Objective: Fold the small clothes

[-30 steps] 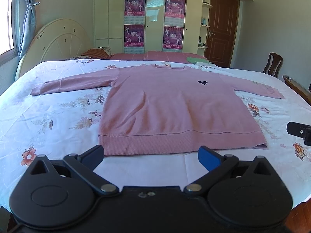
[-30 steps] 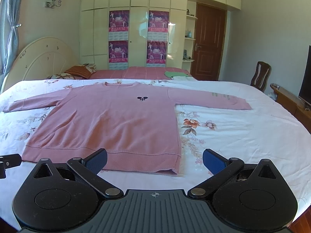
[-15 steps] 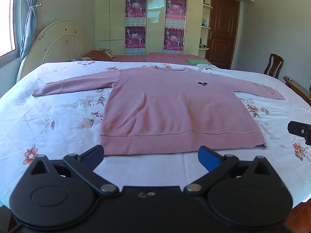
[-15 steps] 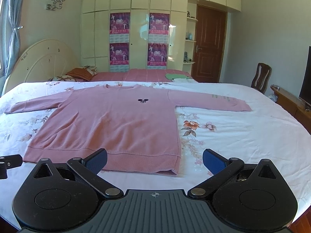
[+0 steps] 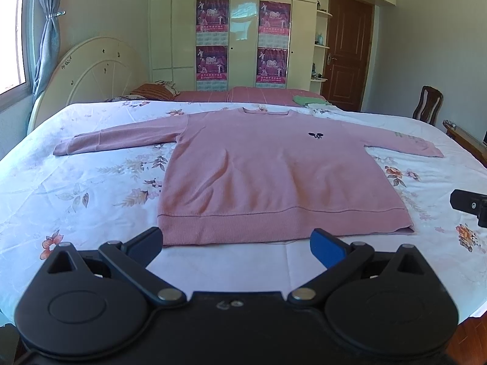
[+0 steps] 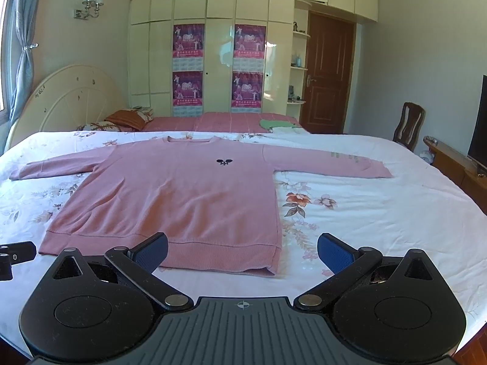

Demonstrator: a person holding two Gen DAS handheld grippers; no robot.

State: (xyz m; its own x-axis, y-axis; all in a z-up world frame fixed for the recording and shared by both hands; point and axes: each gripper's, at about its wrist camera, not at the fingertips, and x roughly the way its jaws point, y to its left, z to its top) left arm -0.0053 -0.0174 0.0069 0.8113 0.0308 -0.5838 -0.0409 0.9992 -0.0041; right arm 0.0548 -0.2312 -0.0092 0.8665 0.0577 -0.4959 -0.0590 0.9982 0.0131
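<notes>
A pink long-sleeved sweater lies flat, front up, in the middle of the bed, both sleeves spread wide, its ribbed hem nearest, a small dark emblem on the chest. The left gripper and right gripper hang just short of the hem, each with fingers wide apart and holding nothing. The floral bedsheet is white; beyond it stand a cream wardrobe with posters, a brown door and a wooden chair.
</notes>
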